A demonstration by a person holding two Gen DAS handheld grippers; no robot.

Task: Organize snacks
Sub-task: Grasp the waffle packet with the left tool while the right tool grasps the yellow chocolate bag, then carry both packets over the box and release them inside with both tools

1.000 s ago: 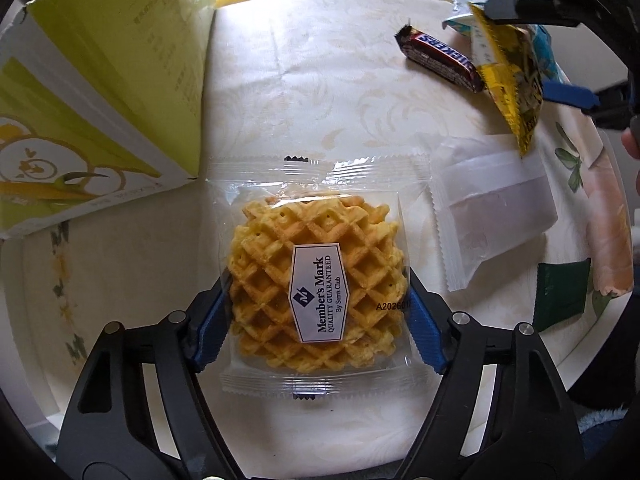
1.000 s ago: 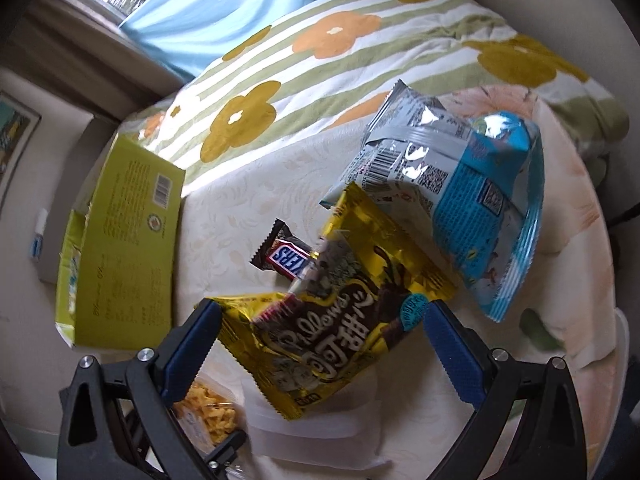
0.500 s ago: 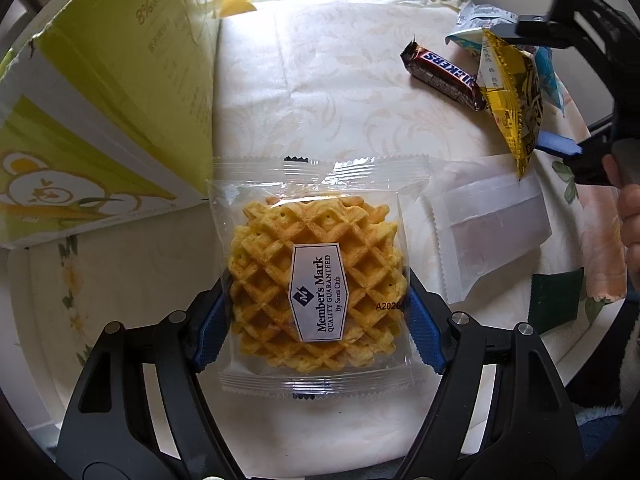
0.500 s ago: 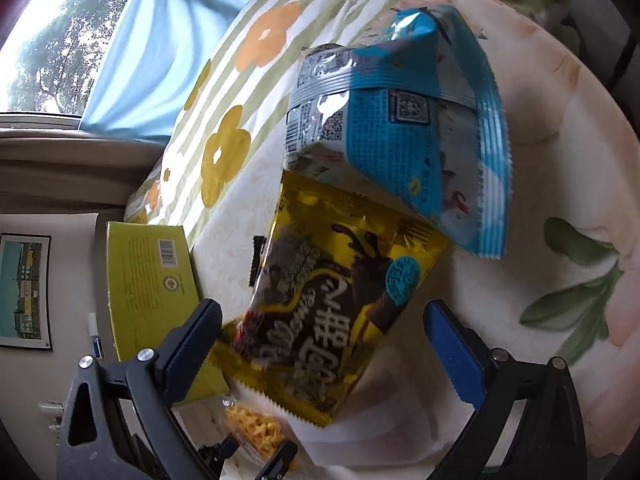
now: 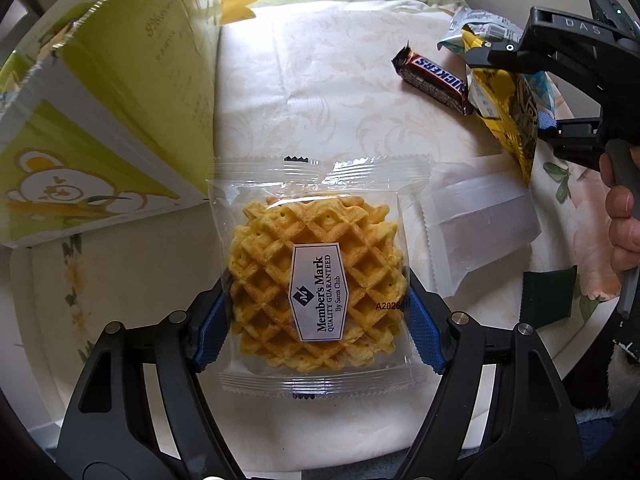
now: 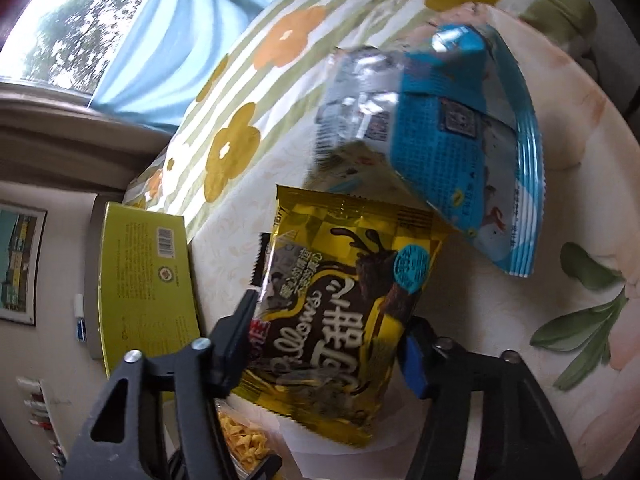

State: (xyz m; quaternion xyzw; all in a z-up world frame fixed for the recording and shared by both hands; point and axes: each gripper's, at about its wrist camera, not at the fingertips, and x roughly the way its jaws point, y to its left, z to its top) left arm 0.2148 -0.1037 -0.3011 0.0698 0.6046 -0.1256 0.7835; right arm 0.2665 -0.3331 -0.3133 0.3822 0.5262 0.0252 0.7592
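Note:
My left gripper [image 5: 316,328] is shut on a clear packet with a round waffle [image 5: 316,280], blue pads pressing both of its sides, low over the white table [image 5: 300,80]. My right gripper [image 6: 328,344] holds a yellow chocolate snack bag [image 6: 340,280] between its fingers; the jaws are closing and both pads touch the bag's sides, squeezing it narrower. In the left wrist view that yellow bag [image 5: 504,108] hangs edge-on at the upper right, in the right gripper [image 5: 560,80]. A Snickers bar [image 5: 434,78] lies just left of it.
A green and white carton [image 5: 100,128] lies on its side at the left. A frosted white packet [image 5: 480,224] lies right of the waffle. A blue and silver snack bag [image 6: 460,152] rests behind the yellow bag. A person's hand [image 5: 624,220] grips the right tool.
The right gripper's jaws have come in from wide apart onto the yellow bag and the gripper has rolled. The left gripper and waffle packet have stayed put.

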